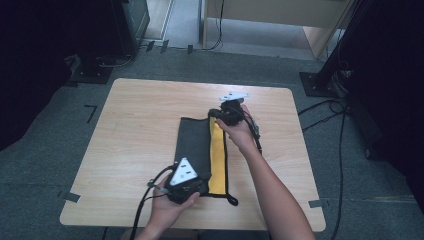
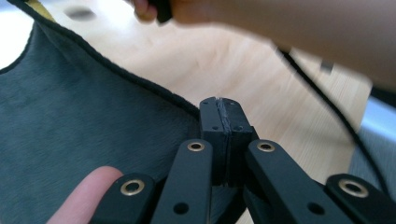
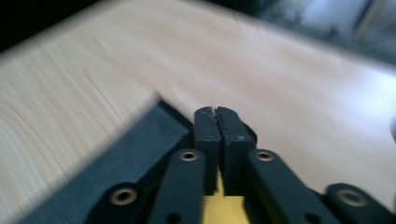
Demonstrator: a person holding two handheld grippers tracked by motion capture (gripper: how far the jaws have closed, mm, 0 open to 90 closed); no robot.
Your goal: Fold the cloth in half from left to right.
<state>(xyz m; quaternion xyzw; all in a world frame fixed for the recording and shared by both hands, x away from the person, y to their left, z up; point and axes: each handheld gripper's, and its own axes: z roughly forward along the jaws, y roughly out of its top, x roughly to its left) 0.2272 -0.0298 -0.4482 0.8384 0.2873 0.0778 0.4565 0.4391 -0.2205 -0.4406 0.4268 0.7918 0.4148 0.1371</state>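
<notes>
High view: dark grey soft cloth lying flat in the middle of the light wooden table, folded over, with a strip of yellow inside peeking out along the right side. Left claw down at the near edge of the cloth, right claw up at the far edge, one hand behind each.

Left gripper view: left claw squeezed tight, with the dark edge of the cloth running right into it, so most likely pinching that edge.

Right gripper view: right claw closed too, sitting right at a far corner of the cloth, with yellow just under it. No telling about any cloth caught inside.

Looks like folding work, with a claw at each end of one flap.

To do it well:
- Keep both pinches firm, right at the edge, not deep in the cloth.
- Lift both ends just a little, and at the same time.
- Carry both ends across at the same speed, to keep the flap straight and free of wrinkles.
- Lay edge on edge, neat and even.
- Let go only with the cloth flat on the table.
</notes>
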